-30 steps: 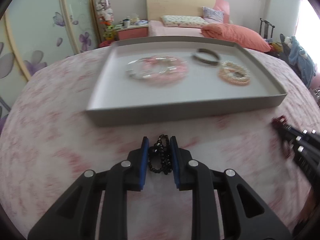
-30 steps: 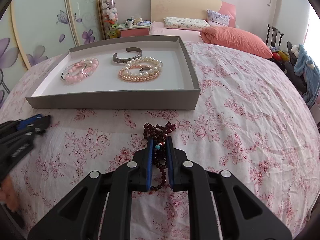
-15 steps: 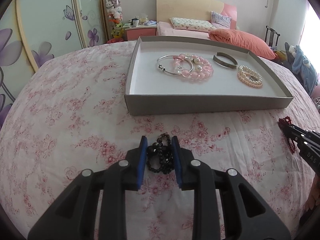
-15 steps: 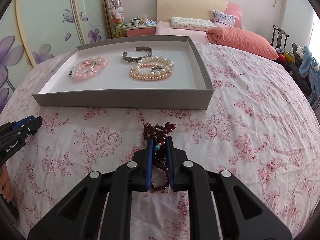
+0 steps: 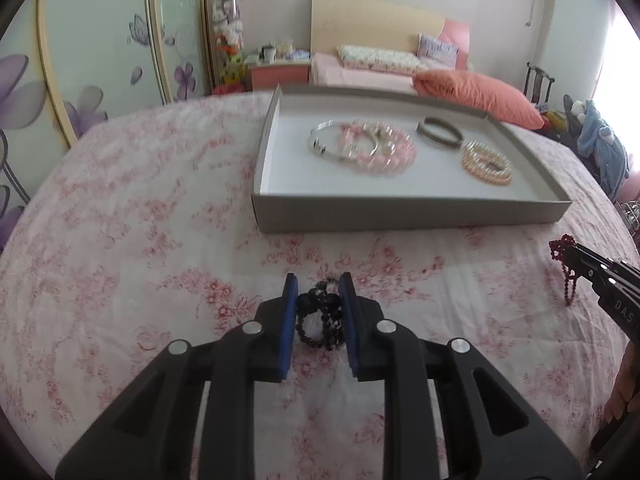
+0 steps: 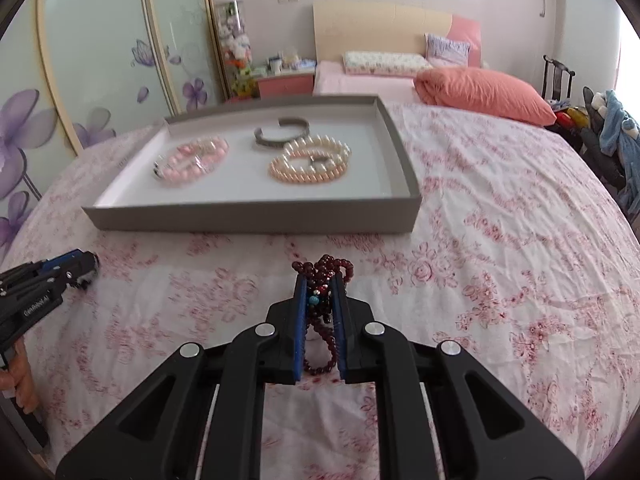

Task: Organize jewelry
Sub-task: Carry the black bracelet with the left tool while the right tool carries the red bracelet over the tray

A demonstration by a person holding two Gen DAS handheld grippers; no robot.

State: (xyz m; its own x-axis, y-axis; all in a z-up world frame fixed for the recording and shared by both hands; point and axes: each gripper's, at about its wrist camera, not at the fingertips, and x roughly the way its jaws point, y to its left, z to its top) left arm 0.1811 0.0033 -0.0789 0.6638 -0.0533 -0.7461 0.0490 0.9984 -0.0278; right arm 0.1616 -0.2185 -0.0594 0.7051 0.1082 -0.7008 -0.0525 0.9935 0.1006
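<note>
My left gripper (image 5: 318, 285) is shut on a black bead bracelet (image 5: 320, 320) and holds it above the floral bedspread, short of the grey tray (image 5: 400, 212). My right gripper (image 6: 320, 282) is shut on a dark red bead bracelet (image 6: 322, 276), in front of the tray (image 6: 256, 220); it also shows at the right edge of the left wrist view (image 5: 576, 258). In the tray lie a pink bead bracelet (image 5: 380, 148) with a silver bangle (image 5: 340, 144), a grey cuff (image 5: 438, 132) and a pearl bracelet (image 5: 486, 162).
The tray sits on a floral bedspread (image 6: 500, 240). Beyond it are an orange pillow (image 6: 484, 94), a headboard and a pink nightstand (image 6: 284, 80). A wardrobe with purple flowers (image 6: 80, 80) is on the left. A chair with blue clothes (image 6: 612, 136) is on the right.
The left gripper has swung left, so the tray now sits further right in its view. The right gripper has shifted so the tray sits slightly closer. Both stay shut on their bracelets.
</note>
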